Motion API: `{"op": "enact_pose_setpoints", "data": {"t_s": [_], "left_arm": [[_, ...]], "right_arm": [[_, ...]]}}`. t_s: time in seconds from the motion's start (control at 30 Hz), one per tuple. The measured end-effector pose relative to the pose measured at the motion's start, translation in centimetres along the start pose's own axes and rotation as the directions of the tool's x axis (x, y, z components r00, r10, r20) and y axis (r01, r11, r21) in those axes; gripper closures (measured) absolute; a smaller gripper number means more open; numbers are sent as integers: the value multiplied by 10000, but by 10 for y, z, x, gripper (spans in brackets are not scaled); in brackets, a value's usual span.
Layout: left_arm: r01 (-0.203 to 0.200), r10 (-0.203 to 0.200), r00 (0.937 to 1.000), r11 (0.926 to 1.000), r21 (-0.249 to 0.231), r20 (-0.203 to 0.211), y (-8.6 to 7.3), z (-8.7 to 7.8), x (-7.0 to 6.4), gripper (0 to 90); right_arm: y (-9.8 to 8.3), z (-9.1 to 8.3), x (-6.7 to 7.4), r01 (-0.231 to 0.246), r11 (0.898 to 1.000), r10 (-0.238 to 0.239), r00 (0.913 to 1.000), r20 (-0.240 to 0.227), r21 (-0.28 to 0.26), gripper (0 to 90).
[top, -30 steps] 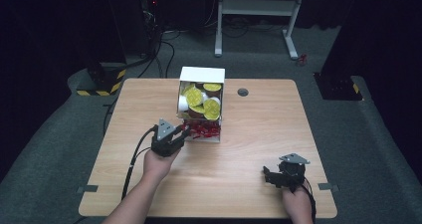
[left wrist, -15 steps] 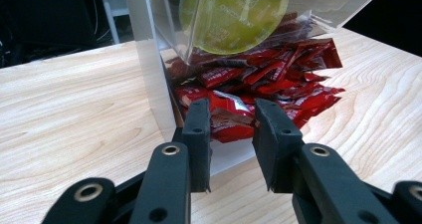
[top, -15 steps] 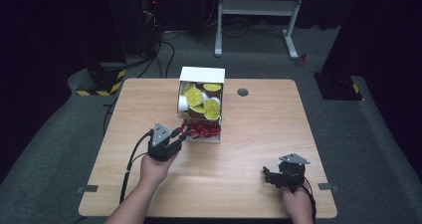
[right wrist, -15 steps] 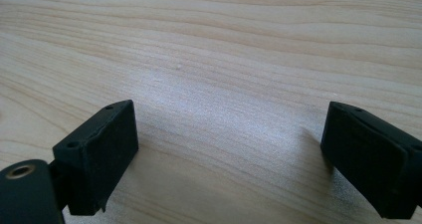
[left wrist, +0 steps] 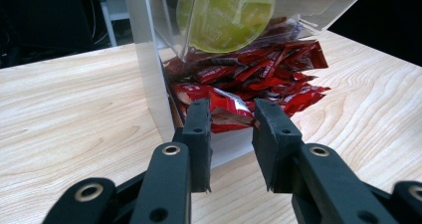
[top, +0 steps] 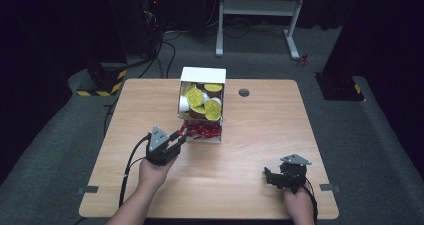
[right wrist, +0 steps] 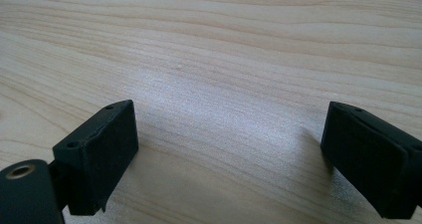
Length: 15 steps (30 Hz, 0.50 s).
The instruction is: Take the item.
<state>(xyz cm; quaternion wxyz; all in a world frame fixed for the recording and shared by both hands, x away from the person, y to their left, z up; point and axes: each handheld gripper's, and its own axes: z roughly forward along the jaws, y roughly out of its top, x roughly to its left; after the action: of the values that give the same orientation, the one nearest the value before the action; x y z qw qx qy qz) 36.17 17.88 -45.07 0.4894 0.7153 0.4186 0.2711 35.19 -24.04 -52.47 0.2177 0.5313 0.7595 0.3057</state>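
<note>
The wooden table [top: 250, 135] carries every item. A clear acrylic dispenser box [top: 202, 105] with a white rear panel stands at the table's middle, toward the far edge. Its upper compartment holds coffee pods with yellow-green lids [top: 213, 110]; one such lid [left wrist: 225, 16] presses against the clear wall in the left gripper view. The lower compartment, open toward the near edge, holds a heap of red sachets [top: 201, 131], and some sachets [left wrist: 259, 79] spill past the opening onto the table.

The left gripper [top: 176, 139] lies left of the table's middle, just beside the near-left corner of the dispenser box. In the left gripper view its jaws stand narrow, with a gap between them. One red sachet [left wrist: 230, 109] lies just beyond the fingertips, at the box opening; no pad presses on it.

The right gripper [top: 270, 177] rests near the near-right corner of the table, well apart from the box. Its jaws stand wide over bare wood.
</note>
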Motion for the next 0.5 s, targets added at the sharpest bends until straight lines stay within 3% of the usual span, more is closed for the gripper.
{"op": "enact_pose_setpoints", "data": {"t_s": [0.5], "left_arm": [[252,-244,9994,9991,-331,241,-5,-20,2,692]], "right_arm": [[0,0,0,29,10000,-29,10000,-6,-25,78]]}}
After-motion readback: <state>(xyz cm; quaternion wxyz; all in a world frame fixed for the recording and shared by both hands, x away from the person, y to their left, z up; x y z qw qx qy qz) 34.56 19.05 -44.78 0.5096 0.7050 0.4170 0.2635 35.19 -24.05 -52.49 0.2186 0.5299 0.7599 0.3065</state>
